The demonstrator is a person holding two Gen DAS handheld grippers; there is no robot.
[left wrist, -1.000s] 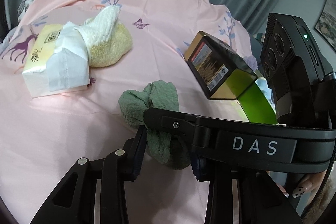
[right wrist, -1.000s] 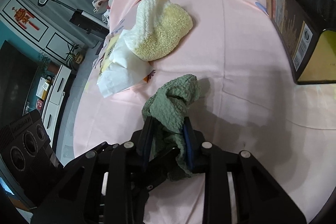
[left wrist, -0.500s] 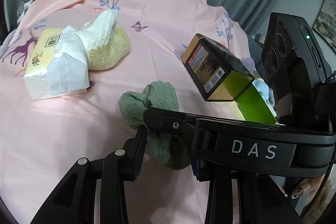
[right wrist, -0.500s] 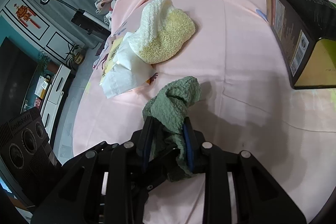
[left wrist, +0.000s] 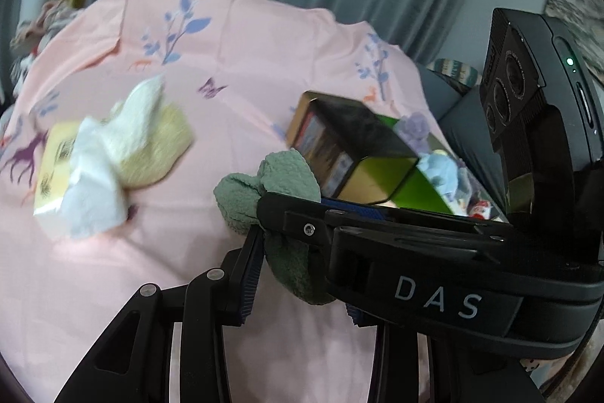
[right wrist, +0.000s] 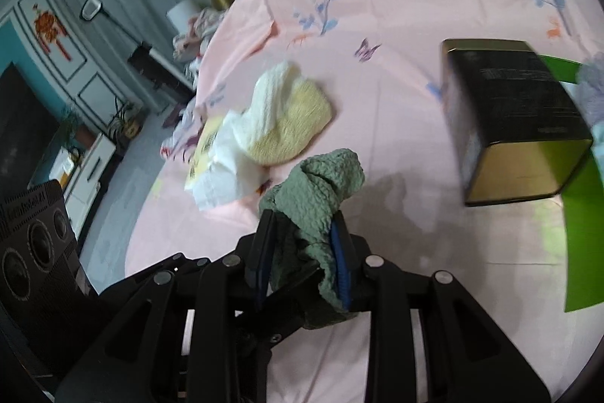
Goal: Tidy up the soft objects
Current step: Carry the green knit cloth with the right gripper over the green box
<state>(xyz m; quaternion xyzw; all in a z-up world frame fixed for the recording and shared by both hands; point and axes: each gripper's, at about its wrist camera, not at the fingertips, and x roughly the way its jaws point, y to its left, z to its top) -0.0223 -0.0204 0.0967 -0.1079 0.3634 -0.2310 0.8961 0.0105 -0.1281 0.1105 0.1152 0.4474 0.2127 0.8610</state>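
1. Both the left gripper and the right gripper are clamped on the green sock, held above the pink-clothed surface.
2. Judged step: carrying it; next needs a placement spot, perhaps by the yellow sock at 11 o'clock.
3. Readable: "DAS" on the right gripper's body; the black-and-gold box has blurred print.

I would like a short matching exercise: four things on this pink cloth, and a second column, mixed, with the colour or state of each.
Things:
1. cloth
2. box
3. tissue pack
4. towel

States:
a. cream and yellow, lying on the table
b. green, held between jaws
c. black and gold, lying on its side
d. white tissue sticking out

Pairs: 1-b, 2-c, 3-d, 4-a
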